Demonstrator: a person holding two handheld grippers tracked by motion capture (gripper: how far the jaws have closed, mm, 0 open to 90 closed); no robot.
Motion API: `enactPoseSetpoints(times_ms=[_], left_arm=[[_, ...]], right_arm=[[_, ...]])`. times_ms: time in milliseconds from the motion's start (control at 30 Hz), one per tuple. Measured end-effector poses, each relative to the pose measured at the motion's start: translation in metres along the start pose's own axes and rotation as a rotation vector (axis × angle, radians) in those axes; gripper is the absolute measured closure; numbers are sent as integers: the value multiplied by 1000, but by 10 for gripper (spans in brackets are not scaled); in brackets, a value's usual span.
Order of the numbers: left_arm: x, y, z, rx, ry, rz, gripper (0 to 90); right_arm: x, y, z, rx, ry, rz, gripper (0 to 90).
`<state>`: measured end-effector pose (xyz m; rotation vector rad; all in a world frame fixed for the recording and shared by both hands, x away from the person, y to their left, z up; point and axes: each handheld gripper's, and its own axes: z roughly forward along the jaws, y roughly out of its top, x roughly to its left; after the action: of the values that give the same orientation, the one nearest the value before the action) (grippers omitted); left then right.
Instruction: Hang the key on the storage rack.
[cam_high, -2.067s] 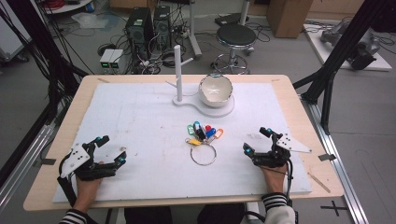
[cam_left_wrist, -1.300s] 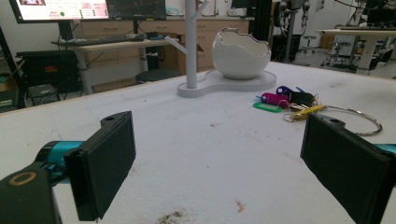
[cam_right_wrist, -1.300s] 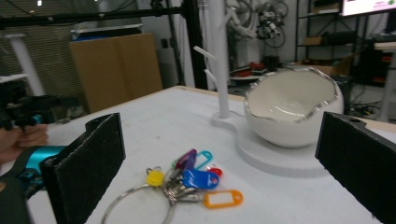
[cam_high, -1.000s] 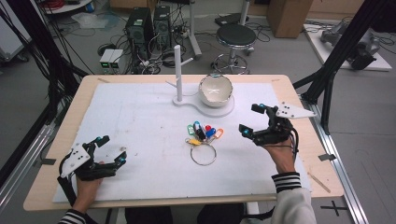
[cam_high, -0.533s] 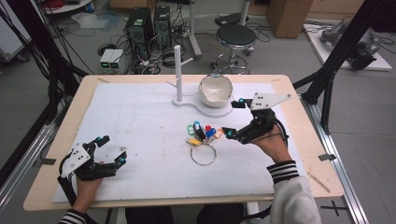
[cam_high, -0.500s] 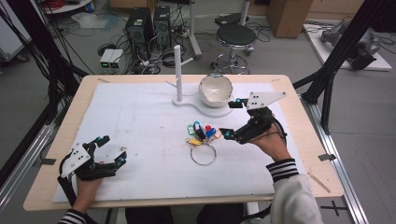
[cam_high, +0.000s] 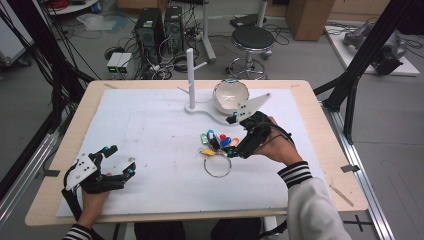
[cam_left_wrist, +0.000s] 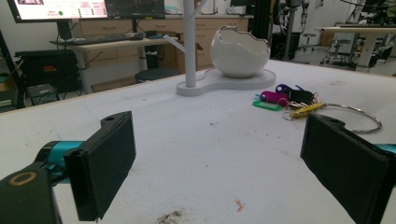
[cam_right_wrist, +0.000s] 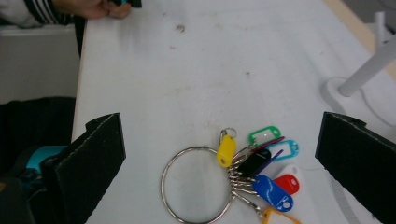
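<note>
**Over the key ring, a grasp that can slip**

Near the middle of the tabletop (cam_high: 150, 125) lies the key ring (cam_right_wrist: 196, 184), just before the right gripper (cam_high: 239, 136), whose jaws stand wide apart. I judge the thin ring may slide away, or only a tag gets pinched. The left gripper (cam_high: 116, 161), also open, rests well apart.

Count: one ring, seven coloured tags (cam_right_wrist: 261, 163), one bowl (cam_high: 230, 96), one white post (cam_high: 190, 77).

monitor (cam_left_wrist: 88, 8): coloured boxes and rows of text up there, way too small and blurry to make out
key tags (cam_right_wrist: 266, 165): a pale mark on the blue one, can't read it
everything else: no words, brands or numbers I can read
</note>
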<state>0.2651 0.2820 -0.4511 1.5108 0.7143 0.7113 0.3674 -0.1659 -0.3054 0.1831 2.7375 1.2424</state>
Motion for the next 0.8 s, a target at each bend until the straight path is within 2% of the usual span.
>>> enactPoseSetpoints(times_ms=[67, 133, 267, 300, 367, 400, 433, 567, 600, 800], left_arm=[[0, 0, 0, 0, 0, 1, 107], [0, 0, 0, 1, 0, 1, 107], [0, 0, 0, 0, 0, -1, 107], [0, 0, 0, 2, -1, -1, 107], [0, 0, 0, 2, -1, -1, 107], [0, 0, 0, 2, -1, 0, 107], [0, 0, 0, 1, -1, 0, 107], [0, 0, 0, 0, -1, 0, 107], [0, 0, 0, 0, -1, 0, 107], [0, 0, 0, 0, -1, 0, 107]], right_arm=[[1, 4, 8, 40, 12, -9, 10], [1, 4, 11, 52, 21, -12, 10], [4, 6, 28, 140, 53, -37, 10], [4, 6, 28, 140, 53, -37, 10], [5, 7, 35, 175, 72, -47, 10], [6, 7, 42, 216, 92, -60, 10], [6, 7, 42, 216, 92, -60, 10], [9, 6, 54, 286, 111, -93, 10], [13, 5, 58, 324, 118, -85, 11], [14, 1, 66, 374, 121, -104, 10]])
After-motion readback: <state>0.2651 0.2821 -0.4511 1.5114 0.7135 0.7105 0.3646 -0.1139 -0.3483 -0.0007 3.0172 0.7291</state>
